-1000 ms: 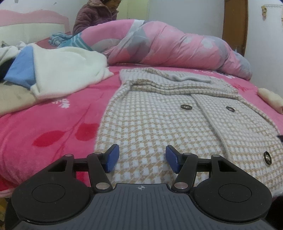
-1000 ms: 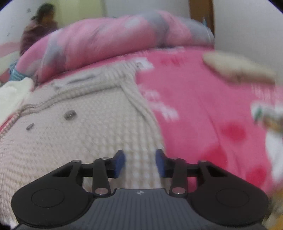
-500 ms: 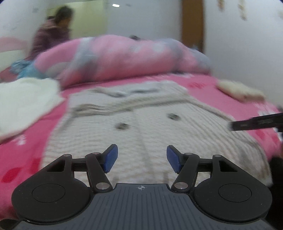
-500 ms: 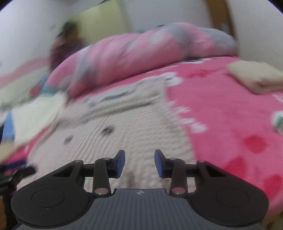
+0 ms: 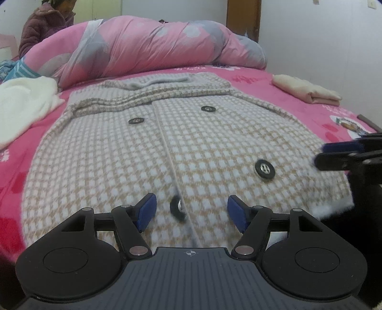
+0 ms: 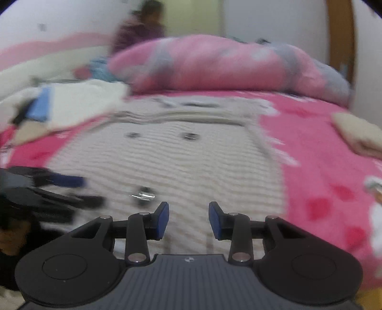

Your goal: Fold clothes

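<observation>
A beige-and-white checked coat [image 5: 191,147] with black buttons lies flat on the pink bed, collar at the far end. My left gripper [image 5: 192,212] hovers over its near hem at the centre seam. Its jaws are opening and nothing is between them; a black button [image 5: 177,208] lies under the gap. My right gripper [image 6: 188,220] is open over the same coat [image 6: 191,162], near the hem's right part, holding nothing. Each gripper shows in the other's view: the right gripper's fingers [image 5: 343,153] at the right edge, the left gripper's fingers [image 6: 62,188] blurred at the left.
A rolled pink-and-grey quilt [image 5: 152,45] lies across the far end of the bed. White and blue clothes [image 5: 21,102] are heaped at the left. A folded cream garment [image 5: 308,91] sits at the right. A person in a purple jacket [image 5: 45,21] is behind the bed.
Both views swung toward the coat's middle. The left gripper went from the coat's left hem to the centre seam and its jaws widened. The right gripper came in from the coat's right edge.
</observation>
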Demonstrator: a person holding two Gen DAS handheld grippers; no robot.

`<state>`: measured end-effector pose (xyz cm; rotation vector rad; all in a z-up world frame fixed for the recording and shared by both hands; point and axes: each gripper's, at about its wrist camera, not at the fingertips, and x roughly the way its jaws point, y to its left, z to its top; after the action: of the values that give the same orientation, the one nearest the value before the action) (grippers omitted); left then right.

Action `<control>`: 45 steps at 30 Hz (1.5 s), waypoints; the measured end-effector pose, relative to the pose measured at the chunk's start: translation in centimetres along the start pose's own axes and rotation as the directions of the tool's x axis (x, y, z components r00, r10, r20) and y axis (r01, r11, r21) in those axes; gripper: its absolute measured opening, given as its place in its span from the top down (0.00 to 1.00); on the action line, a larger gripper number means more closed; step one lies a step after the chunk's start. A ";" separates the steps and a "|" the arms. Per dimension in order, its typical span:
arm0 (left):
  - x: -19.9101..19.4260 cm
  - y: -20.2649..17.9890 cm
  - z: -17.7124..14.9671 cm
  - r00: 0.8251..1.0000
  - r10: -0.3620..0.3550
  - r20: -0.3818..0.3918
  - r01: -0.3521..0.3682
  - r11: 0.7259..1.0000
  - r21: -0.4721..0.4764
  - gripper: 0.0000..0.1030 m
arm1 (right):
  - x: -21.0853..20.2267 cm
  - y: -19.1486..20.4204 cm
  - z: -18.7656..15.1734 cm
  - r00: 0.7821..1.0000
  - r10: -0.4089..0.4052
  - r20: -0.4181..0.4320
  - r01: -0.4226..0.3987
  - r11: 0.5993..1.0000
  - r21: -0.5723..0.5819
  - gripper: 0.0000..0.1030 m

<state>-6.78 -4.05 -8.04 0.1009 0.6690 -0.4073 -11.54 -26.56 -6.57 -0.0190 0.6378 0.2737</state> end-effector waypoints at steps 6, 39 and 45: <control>-3.3 1.7 -3.0 0.998 0.052 -0.034 -0.054 0.997 -0.053 0.18 | 2.4 0.2 -3.1 0.988 0.036 -0.150 -0.017 0.992 0.127 0.61; -4.5 13.1 -8.7 0.999 -0.013 -0.048 -0.015 0.836 -0.549 0.53 | 5.6 3.5 -3.9 0.921 0.320 -0.222 -0.179 0.854 0.488 0.40; -5.0 13.0 -8.3 0.999 -0.008 -0.051 -0.021 0.842 -0.539 0.81 | 5.1 3.7 -3.8 0.923 0.342 -0.179 -0.207 0.830 0.518 0.39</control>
<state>-9.98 11.36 -11.93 -0.4271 0.8130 -0.1959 -10.77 -22.15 -12.36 0.5437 0.9675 0.3878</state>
